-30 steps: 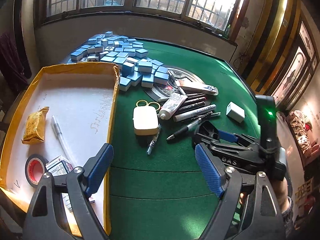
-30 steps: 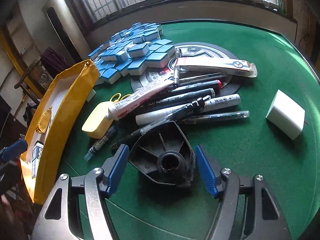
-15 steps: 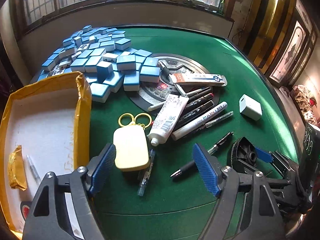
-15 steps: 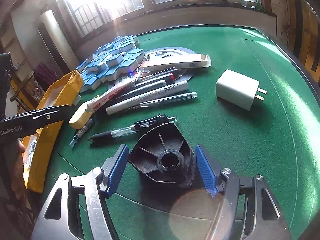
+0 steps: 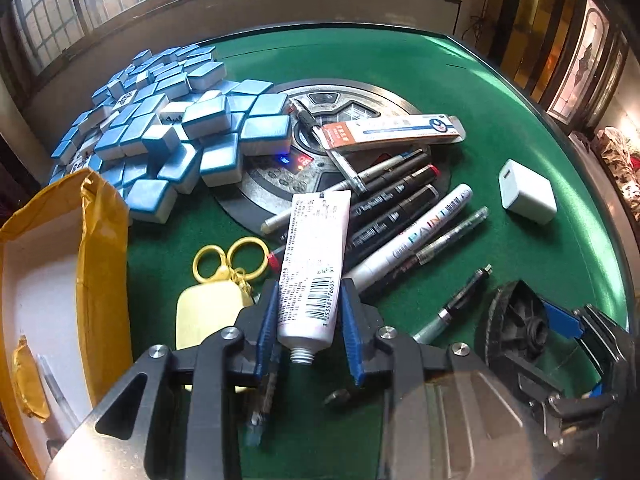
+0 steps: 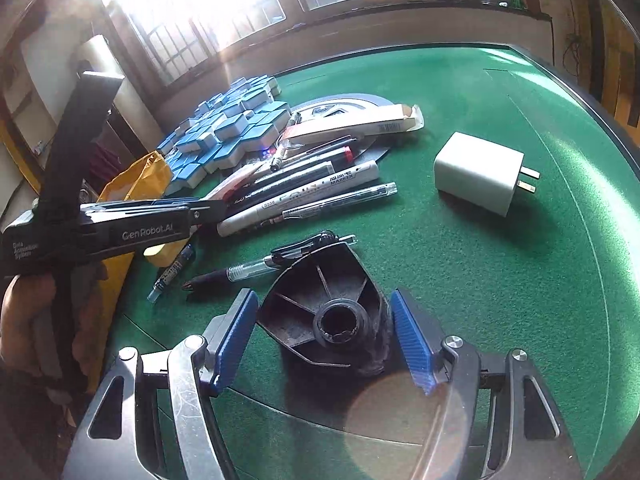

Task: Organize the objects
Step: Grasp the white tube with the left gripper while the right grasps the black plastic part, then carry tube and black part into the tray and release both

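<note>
My left gripper [image 5: 309, 332] has its blue fingers [image 5: 267, 330] close on both sides of the white squeeze tube w/ a barcode [image 5: 313, 268]. The tube's neck end sits right btwn the pads, threaded tip pointing back at me. Pads look like they touch the tube's sides, so I'd say they're clamped on it, but I can't tell how hard. The rest of the tube runs fwd past the fingertips and lies over the pile of dark marker pens [image 5: 394, 206].

Just left of the left finger is the pale yellow flat case [image 5: 210, 316] w/ yellow ring handles [image 5: 230, 258] beyond it. Right of the right finger lies a clear-and-black click pen [image 5: 454, 306].

My right gripper [image 6: 324, 336] has its blue fingers [image 6: 410, 340] pressed on both sides of the black plastic fan-shaped part w/ a round hub [image 6: 334, 312]. The part sits btwn the pads, wide edge pointing fwd. Fingers are clamped on it.

Ahead and right of those fingers, well apart, is the white plug charger block [image 6: 478, 174].

Far left of my left fingers is the yellow cardboard box w/ white inside [image 5: 102, 232]. In it I see a small yellow packet [image 5: 28, 376] and a thin clear pen [image 5: 56, 388] beside it. Beyond the box is the heap of blue-and-white tiles [image 5: 168, 132], on the green felt table [image 5: 520, 264].
</note>
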Tool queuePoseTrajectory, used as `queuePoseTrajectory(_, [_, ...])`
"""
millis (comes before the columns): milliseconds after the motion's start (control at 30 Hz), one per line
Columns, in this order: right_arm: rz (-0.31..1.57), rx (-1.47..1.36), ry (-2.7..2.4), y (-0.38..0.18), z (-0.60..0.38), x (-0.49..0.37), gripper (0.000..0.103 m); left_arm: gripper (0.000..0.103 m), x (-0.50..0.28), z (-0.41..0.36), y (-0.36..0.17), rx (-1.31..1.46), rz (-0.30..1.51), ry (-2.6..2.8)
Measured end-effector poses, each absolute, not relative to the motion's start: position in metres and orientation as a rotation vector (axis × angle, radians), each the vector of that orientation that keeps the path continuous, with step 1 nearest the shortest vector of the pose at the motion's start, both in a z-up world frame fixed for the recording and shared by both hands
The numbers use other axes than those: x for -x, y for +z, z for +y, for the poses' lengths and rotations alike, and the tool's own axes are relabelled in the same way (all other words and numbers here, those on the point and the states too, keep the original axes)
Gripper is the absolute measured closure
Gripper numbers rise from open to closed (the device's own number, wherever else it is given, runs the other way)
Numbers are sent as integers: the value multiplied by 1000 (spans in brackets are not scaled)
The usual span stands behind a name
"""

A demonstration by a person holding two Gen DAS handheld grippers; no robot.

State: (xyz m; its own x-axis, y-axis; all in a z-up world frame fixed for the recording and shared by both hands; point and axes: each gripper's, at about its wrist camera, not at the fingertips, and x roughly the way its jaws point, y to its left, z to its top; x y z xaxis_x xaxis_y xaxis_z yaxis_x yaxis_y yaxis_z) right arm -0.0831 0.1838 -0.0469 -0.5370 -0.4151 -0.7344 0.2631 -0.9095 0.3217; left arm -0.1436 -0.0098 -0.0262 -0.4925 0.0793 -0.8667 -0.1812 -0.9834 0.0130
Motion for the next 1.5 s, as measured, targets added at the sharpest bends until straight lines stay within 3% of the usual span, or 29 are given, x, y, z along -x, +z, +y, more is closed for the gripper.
queuePoseTrajectory(367, [-256, -1234, -2443, -47, 185, 82, 40, 75, 32, -34, -31, 1551, 63, 2585])
queuePoseTrajectory(700, [-257, -1307, -2394, -44, 185, 58, 39, 73, 12, -36, -40, 1541, -4, 2545])
queuePoseTrajectory(767, [-248, -1313, -2391, -42, 184, 49, 37, 68, 13, -37, -40, 1534, -22, 2544])
queuePoseTrajectory(833, [-234, -1290, -2393, -37, 184, 42, 25, 60, 15, -39, -40, 1522, -48, 2541])
queuePoseTrajectory(1000, [-99, -1278, -2404, -32, 172, 41, 24, 60, 20, -37, -42, 1478, -16, 2562])
queuePoseTrajectory(1033, [-68, -1283, -2404, -34, 168, 42, 24, 67, 21, -36, -42, 1471, 7, 2578])
queuePoseTrajectory(1067, [-44, -1289, -2402, -37, 165, 42, 24, 74, 20, -35, -42, 1468, 40, 2605])
queuePoseTrajectory(1100, [-30, -1301, -2407, -39, 163, 43, 25, 74, 19, -34, -42, 1468, 67, 2617])
queuePoseTrajectory(1200, [-5, -1312, -2436, -43, 163, 40, 40, 74, 14, -41, -41, 1461, -17, 2578])
queuePoseTrajectory(1500, [-151, -1278, -2377, -39, 151, 26, 41, 74, 4, -60, -32, 1438, -199, 2545])
